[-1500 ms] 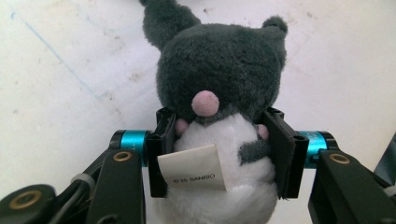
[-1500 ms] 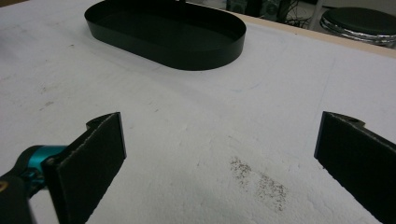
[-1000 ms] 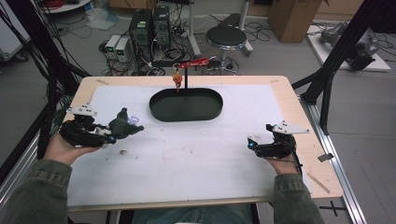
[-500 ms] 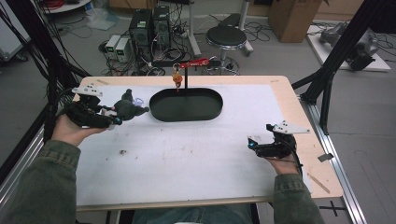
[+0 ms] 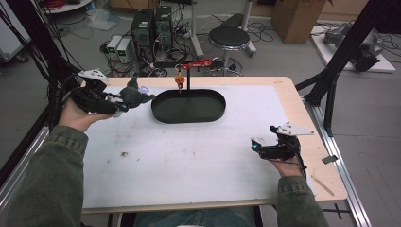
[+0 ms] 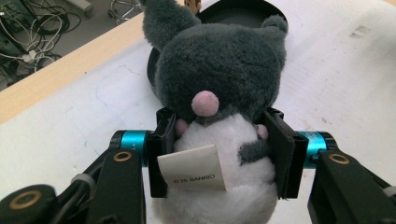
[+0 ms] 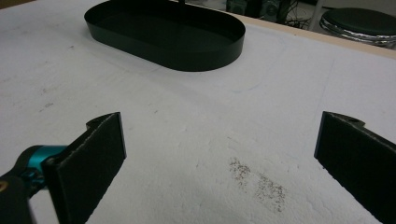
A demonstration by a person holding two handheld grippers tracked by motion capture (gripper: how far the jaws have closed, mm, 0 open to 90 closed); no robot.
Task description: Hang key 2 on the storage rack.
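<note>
my left tongs (image 5: 124,103) grip a dark grey and white plush toy (image 6: 219,93) by its white belly, both pads pressed into it, a paper tag hanging in front. i hold it above the white counter (image 5: 189,161), just left of the black oval metal tray (image 5: 188,106). my right tongs (image 7: 219,154) rest on the counter near its right edge, spread wide with nothing between them.
</note>
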